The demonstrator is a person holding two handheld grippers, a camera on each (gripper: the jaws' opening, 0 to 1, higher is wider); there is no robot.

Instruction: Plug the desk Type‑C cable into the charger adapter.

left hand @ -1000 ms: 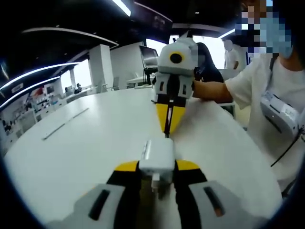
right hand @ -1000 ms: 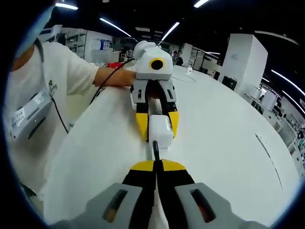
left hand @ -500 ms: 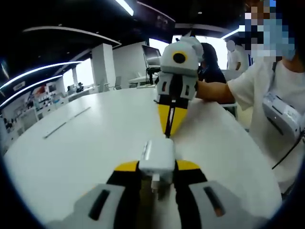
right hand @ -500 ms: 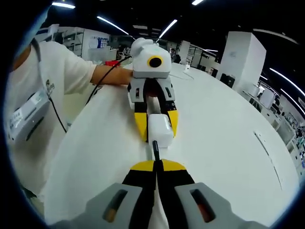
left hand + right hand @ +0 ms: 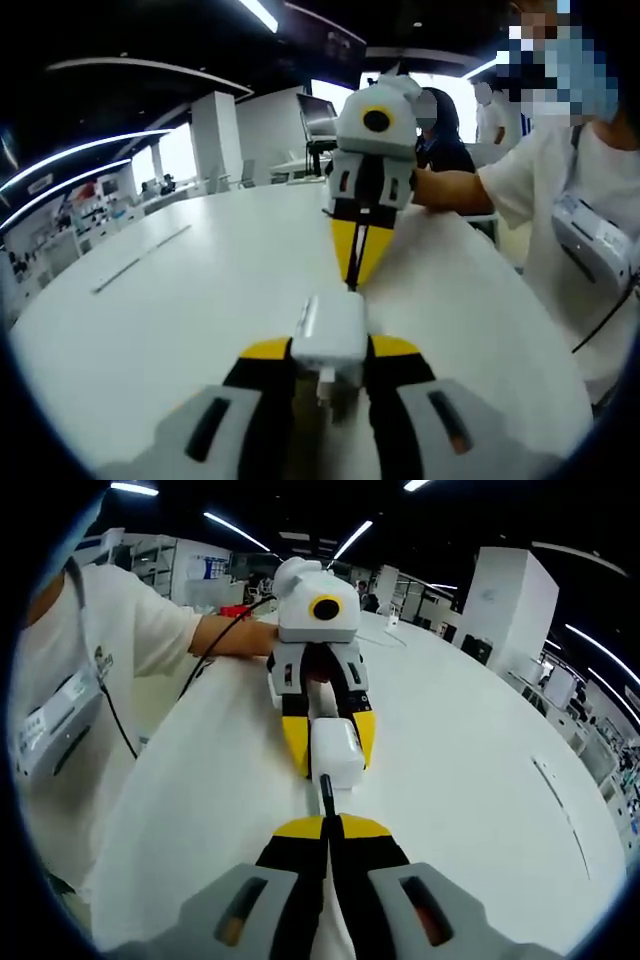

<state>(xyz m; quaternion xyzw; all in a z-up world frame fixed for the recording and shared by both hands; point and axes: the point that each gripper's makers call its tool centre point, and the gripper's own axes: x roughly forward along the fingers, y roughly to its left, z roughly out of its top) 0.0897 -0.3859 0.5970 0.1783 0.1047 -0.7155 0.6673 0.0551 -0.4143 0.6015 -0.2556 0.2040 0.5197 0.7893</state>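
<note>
A white charger adapter (image 5: 329,335) sits clamped between my left gripper's (image 5: 330,352) yellow-tipped jaws, low in the left gripper view. Facing it, my right gripper (image 5: 354,268) is shut on a thin black Type-C cable plug (image 5: 351,262), whose tip reaches the adapter's far face. In the right gripper view the black plug (image 5: 325,794) rises from my right gripper (image 5: 327,825) and meets the adapter (image 5: 335,756), which my left gripper (image 5: 331,762) holds from the far side. Whether the plug is inside the port is hidden.
A wide white round table (image 5: 190,290) lies under both grippers. A person in a white shirt (image 5: 575,225) stands at its edge, with a badge (image 5: 55,715) and a dark cord on the chest. A thin strip (image 5: 135,258) lies on the table farther off.
</note>
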